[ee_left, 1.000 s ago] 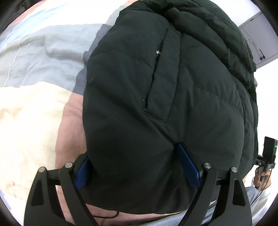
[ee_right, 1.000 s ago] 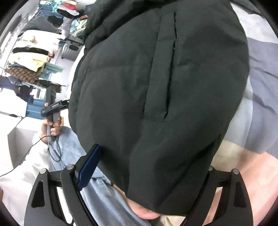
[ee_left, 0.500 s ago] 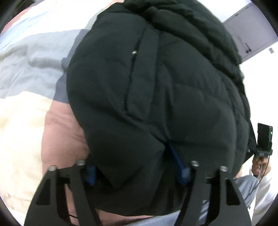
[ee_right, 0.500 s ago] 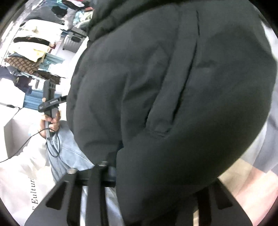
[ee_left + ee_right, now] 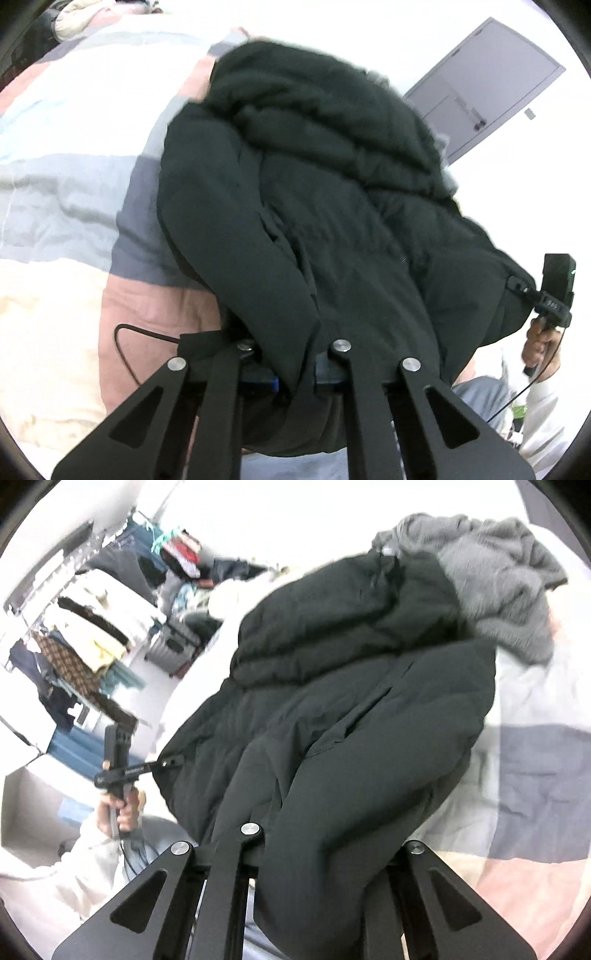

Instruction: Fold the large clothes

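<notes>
A large black puffer jacket lies on a bed and drapes over both grippers. My left gripper is shut on the jacket's bottom hem, with fabric pinched between its blue pads. In the right wrist view the same jacket has its hem lifted. My right gripper is shut on the hem at the other side; the cloth hides its pads. The grey fur-lined hood lies at the far end. Each gripper shows in the other's view: the right one, the left one.
The bed has a patchwork cover of grey, pink and cream blocks. A grey door stands at the far right. A clothes rack and a suitcase stand to the left of the bed. A black cable lies on the cover.
Both grippers closed from open onto the jacket's hem and lifted it, so the lower part of the jacket now rises off the bed and folds toward the hood.
</notes>
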The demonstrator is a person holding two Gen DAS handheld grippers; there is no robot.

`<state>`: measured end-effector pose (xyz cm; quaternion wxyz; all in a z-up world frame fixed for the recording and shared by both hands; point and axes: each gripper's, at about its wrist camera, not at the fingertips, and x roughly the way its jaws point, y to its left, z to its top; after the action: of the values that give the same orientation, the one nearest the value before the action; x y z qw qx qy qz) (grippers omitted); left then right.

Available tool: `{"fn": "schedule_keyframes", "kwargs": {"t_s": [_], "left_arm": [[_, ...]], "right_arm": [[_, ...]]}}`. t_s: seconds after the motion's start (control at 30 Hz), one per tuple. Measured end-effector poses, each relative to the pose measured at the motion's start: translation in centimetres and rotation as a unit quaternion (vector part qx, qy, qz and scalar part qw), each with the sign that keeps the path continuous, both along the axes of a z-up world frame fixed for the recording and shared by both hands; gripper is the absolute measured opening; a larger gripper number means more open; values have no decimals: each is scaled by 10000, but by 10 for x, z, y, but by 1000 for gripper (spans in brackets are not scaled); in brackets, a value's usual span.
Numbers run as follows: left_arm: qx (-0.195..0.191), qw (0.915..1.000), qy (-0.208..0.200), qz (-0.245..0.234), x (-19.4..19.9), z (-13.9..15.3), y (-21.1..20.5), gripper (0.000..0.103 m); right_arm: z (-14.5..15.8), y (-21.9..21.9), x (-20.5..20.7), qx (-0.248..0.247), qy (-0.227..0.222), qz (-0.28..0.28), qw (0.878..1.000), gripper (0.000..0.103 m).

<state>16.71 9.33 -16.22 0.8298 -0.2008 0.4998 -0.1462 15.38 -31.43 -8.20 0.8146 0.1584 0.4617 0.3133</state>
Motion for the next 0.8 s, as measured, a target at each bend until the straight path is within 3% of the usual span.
{"fn": "schedule_keyframes", "kwargs": {"t_s": [0.2,0.5,0.67,0.8], "left_arm": [[-623,9972,-276,308,-26,35,36,7],[-1618,9797,-804,871,-98,79,82,4],[-1807,9716,-1085,1070,-143,100,92,4],[-1678,9712,-1290,1097,-181,119,96,4]], "right_arm": [[34,-10,-20,279,-383,-332,9983,8],[67,-42,-73,810,-667,-618,9926,8],[78,-49,-117,926,-750,-695,9904,8],[89,-48,-150,950,-804,-718,9896,8]]}}
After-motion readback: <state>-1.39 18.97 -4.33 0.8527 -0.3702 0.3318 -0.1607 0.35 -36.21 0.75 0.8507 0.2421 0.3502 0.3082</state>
